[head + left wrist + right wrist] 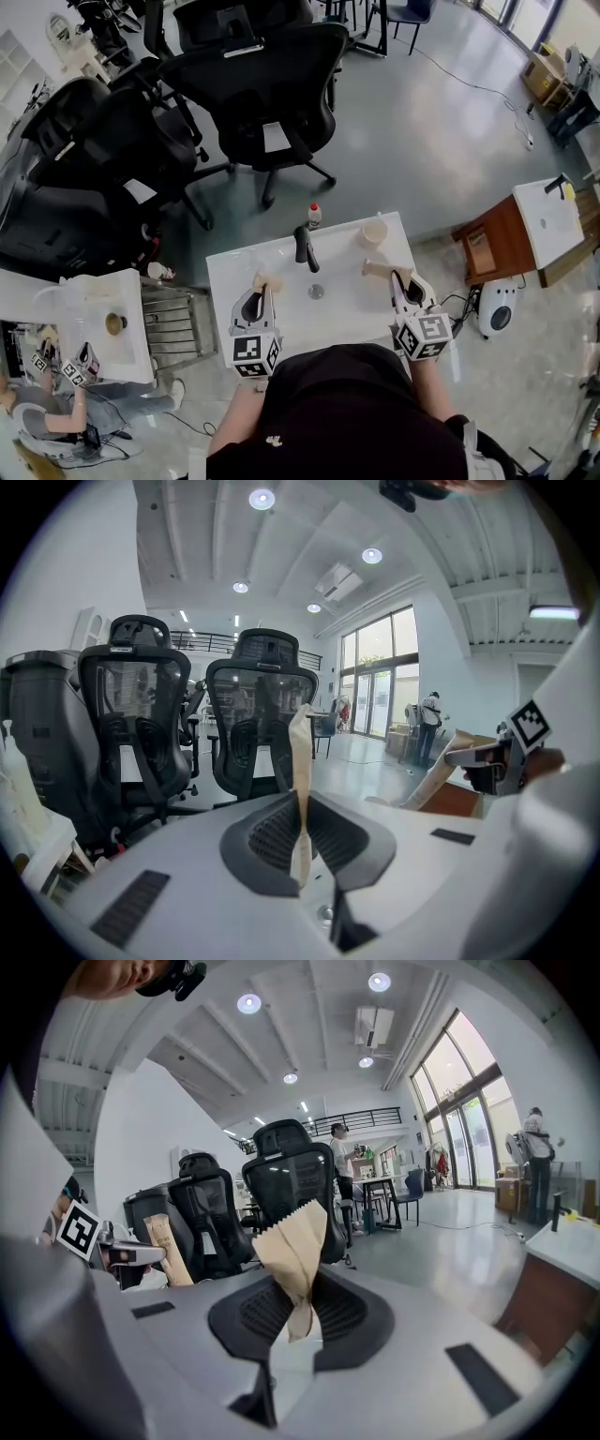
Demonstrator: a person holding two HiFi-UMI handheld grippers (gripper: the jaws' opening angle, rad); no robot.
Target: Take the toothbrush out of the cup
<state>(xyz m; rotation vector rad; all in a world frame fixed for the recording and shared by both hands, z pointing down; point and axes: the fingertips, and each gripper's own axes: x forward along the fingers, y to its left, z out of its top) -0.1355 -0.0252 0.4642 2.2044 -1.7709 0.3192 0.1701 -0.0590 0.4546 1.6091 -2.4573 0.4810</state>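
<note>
A cream cup (373, 232) stands at the back right of the white basin top (356, 319); I see nothing sticking out of it. My left gripper (262, 284) is shut on a thin tan paper packet (301, 761) that stands upright between its pads. My right gripper (401, 277) is shut on the zigzag-cut end of a second tan paper packet (295, 1241), in front of the cup. Each gripper shows in the other's view: the right one (487, 761) with its long packet, the left one (117, 1255) with its upright packet. What the packets hold is hidden.
A black tap (303, 246) and a drain (316, 292) lie between the grippers, and a small red-capped bottle (314, 216) stands at the back edge. Black office chairs (272, 84) crowd behind. A second basin (94, 319) stands left, a wooden table (497, 244) right.
</note>
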